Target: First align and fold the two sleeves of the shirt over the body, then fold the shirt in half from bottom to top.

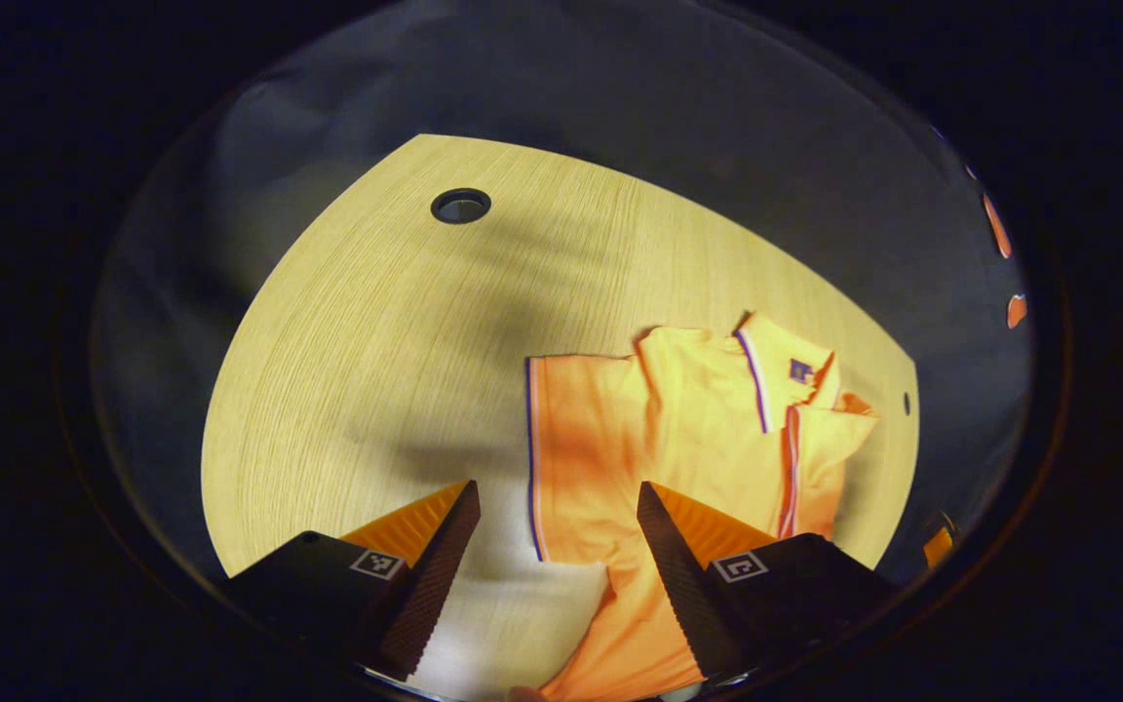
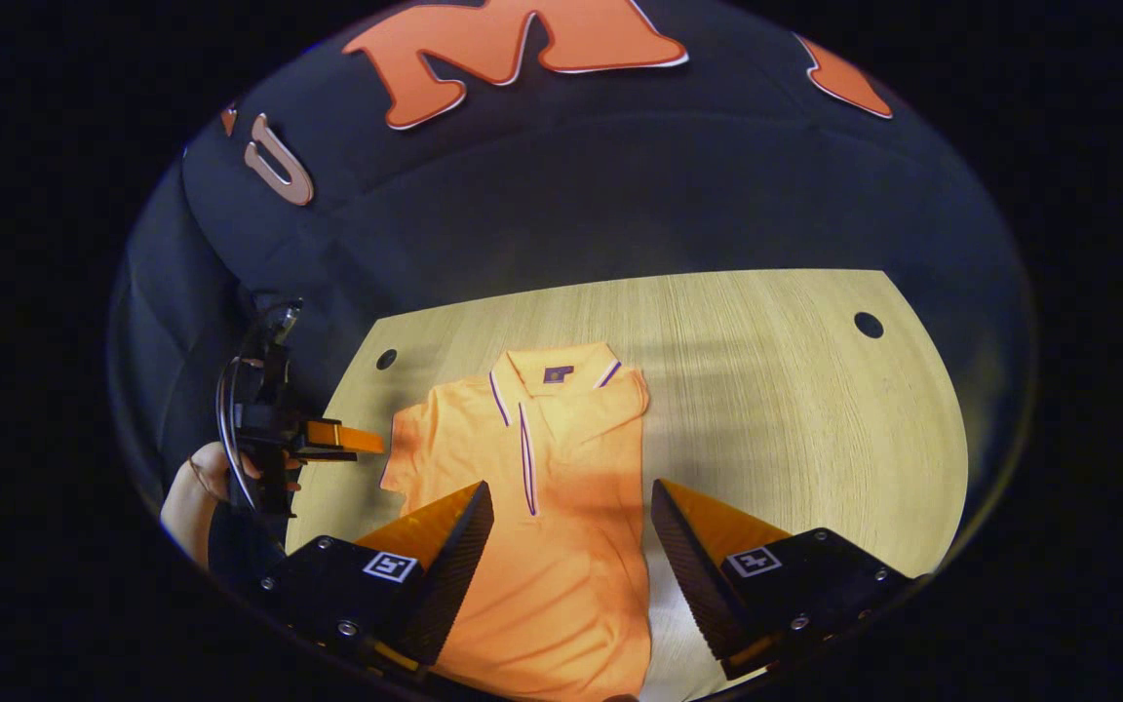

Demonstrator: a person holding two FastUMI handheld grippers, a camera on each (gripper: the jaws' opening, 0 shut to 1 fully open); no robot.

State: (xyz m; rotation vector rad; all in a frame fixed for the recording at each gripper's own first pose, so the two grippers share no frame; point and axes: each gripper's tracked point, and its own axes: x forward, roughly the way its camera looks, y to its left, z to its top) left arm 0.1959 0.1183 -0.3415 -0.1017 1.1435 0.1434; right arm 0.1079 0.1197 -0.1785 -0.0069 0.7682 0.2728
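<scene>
Your left gripper [image 1: 557,556] sits nearest in the left gripper view, its fingers wide apart and holding nothing. Between them and just ahead lies the orange shirt [image 1: 678,439], spread on the wooden table [image 1: 376,341]. From this gripper its sleeve [image 1: 576,448] is at 12 o'clock, hem edge towards 11, and the collar [image 1: 781,366] is off at 2 o'clock, so the shirt's long axis runs across your line of reach. This sleeve looks unfolded, so I judge the left gripper is the nearer one for it; come down on the hem edge and carry it towards 2 o'clock.

In the right gripper view, your right gripper [image 2: 571,546] hangs open and empty above the shirt [image 2: 552,526], whose long axis runs from 6 to 12 o'clock, collar [image 2: 557,375] at 12. The right-hand edge already looks straight. Your left gripper [image 2: 342,439] shows at 9 o'clock, held level in a hand [image 2: 196,487], beside the other sleeve [image 2: 410,453].
</scene>
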